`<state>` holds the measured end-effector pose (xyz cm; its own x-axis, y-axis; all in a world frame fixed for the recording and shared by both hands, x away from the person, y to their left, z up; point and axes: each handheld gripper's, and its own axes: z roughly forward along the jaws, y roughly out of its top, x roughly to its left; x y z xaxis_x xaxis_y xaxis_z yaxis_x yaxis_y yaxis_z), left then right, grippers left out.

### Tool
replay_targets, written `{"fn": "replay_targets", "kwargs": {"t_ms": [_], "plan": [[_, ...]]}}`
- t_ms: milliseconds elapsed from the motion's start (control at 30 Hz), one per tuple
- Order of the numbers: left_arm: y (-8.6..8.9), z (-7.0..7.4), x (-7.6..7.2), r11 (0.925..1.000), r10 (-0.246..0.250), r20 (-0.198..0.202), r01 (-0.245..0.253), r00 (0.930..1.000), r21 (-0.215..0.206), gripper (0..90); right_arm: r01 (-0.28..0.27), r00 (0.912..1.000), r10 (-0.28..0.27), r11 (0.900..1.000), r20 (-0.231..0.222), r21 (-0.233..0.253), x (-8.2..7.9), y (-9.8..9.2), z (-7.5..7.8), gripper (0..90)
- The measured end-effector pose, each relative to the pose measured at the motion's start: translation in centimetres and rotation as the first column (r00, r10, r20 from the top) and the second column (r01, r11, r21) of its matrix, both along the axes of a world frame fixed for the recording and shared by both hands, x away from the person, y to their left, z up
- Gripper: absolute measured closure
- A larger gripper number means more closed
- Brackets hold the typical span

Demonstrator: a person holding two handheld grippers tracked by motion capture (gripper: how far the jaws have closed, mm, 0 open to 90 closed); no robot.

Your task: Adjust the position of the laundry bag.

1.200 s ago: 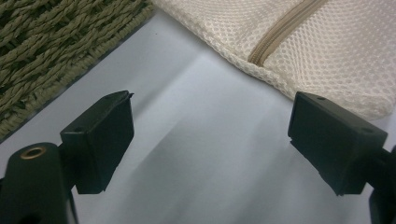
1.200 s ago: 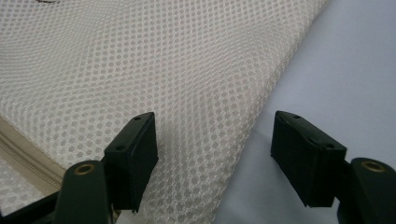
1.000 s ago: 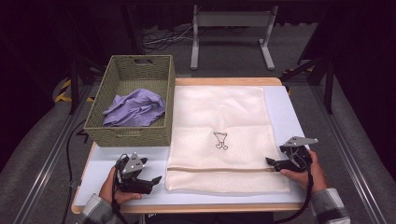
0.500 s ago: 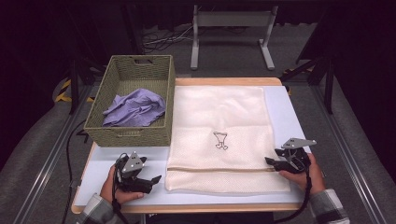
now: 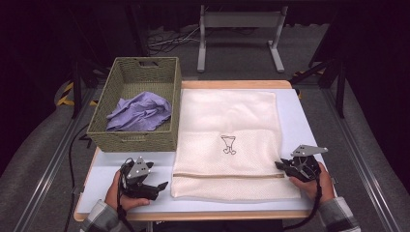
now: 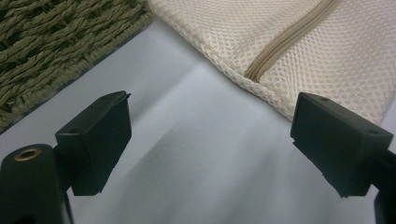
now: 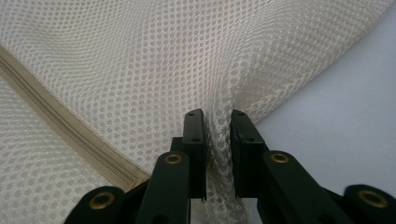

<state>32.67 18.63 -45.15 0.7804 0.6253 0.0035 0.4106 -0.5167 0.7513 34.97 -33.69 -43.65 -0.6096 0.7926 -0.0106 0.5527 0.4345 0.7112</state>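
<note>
Two grippers work the near edge of my table, one at each side of a cream mesh laundry bag that lies flat on the white table top, just right of a woven basket. My right gripper sits at the bag's right edge, close to the end of the tan zipper; in the right gripper view its jaws are drawn narrow and pinch a raised fold of the mesh between them, with the zipper running off to the lower left. My left gripper rests on bare table top just left of the bag's near left corner, apart from the fabric; in the left gripper view its jaws stand wide with nothing between them, the zipper's end ahead and the basket's wall at the upper left. A crumpled lilac cloth lies inside the basket. A small dark emblem marks the middle of the bag.
</note>
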Motion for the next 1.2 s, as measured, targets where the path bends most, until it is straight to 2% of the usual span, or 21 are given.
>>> {"fn": "replay_targets", "kwargs": {"t_ms": [167,633,1200], "plan": [[-0.1,-0.1,0.1,0.9999,-0.008,-0.001,0.008,1.0000,0.009,14.8,0.002,1.0000,-0.002,1.000,-0.001,0.017,-0.1,-0.2,0.0,81.3],[-0.1,0.0,0.0,0.9998,-0.018,0.003,0.018,0.9998,0.002,15.8,-0.004,0.9993,0.002,0.999,0.038,0.047,-0.5,-0.2,0.8,82.3],[-0.1,-0.2,-0.2,0.9995,-0.026,0.000,0.026,0.9997,0.018,17.2,-0.024,0.9984,0.021,0.998,0.052,0.057,-0.6,0.0,1.3,82.5]]}}
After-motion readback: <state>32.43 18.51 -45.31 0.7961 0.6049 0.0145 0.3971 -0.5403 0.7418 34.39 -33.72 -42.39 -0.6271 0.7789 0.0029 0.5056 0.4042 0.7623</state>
